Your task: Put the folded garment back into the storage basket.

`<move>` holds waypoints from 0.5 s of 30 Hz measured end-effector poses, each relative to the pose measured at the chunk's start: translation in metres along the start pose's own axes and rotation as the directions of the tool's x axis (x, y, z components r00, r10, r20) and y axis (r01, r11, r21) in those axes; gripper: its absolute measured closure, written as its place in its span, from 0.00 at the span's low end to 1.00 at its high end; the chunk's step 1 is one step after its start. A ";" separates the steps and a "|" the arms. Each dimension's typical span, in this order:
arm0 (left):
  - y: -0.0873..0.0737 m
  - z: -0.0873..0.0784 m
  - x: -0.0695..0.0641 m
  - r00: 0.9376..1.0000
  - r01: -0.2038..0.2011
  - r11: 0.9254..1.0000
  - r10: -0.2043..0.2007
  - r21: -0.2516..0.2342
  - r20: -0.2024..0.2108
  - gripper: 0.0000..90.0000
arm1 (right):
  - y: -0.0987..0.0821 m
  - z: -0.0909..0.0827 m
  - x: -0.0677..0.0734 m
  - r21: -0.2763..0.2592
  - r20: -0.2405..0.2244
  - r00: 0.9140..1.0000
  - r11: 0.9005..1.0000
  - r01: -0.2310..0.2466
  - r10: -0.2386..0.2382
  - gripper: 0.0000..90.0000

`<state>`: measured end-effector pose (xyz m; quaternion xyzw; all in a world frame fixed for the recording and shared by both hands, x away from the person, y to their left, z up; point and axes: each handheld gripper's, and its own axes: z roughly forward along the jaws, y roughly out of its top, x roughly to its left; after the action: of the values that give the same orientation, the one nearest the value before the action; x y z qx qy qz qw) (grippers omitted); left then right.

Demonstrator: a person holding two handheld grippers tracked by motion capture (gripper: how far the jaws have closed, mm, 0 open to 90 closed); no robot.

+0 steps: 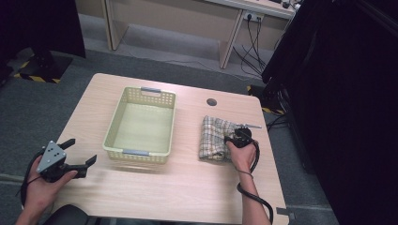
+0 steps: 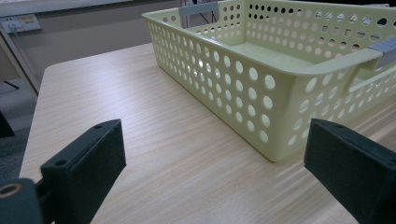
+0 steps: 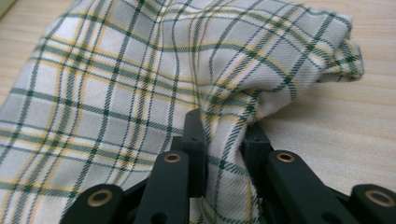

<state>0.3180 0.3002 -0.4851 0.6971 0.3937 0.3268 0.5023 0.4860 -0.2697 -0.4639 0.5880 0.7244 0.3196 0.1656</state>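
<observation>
I have the right gripper point(image 1: 233, 138) down on the checked cloth point(image 1: 215, 138), which lies folded on the table point(image 1: 187, 187) close to its right edge, about midway between the near and far edges. In the right gripper view the jaws are pinched together on a raised ridge of the fabric point(image 3: 224, 154), so the claw is gripping the cloth and not just resting on it; I took a fold near the cloth's right side because a bunched ridge gives the pads something to bite, where a flat layer would slip out. The pale yellow basket point(image 1: 115, 136) sits empty in the middle of the table, its long sides running from near edge to far edge, well apart from the cloth with bare wood between them, which I judge enough room to lift and carry across without dragging. The basket wall is perforated and stands fairly high, so I reckon the cloth must clear the rim before it goes over. My left gripper point(image 1: 80, 153) hangs at the near left corner, jaws wide open and holding nothing, beside the basket's near left corner point(image 2: 280, 140) and clear of the carry path. The right edge is close, so a loose hem could trail over it.
</observation>
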 end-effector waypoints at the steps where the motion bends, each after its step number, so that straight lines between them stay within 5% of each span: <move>1: 0.000 0.000 0.000 1.000 0.000 1.000 0.000 0.000 0.000 0.05 | 0.001 -0.001 0.001 -0.002 0.002 1.000 1.000 0.009 -0.009 0.86; 15: 0.000 0.000 -0.001 1.000 0.000 1.000 0.000 0.005 0.001 0.05 | 0.028 -0.039 0.021 -0.070 -0.043 0.995 0.994 0.083 -0.086 0.87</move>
<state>0.3177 0.2996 -0.4850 0.6984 0.3942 0.3257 0.5007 0.4774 -0.2569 -0.4131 0.5433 0.7410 0.3501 0.1823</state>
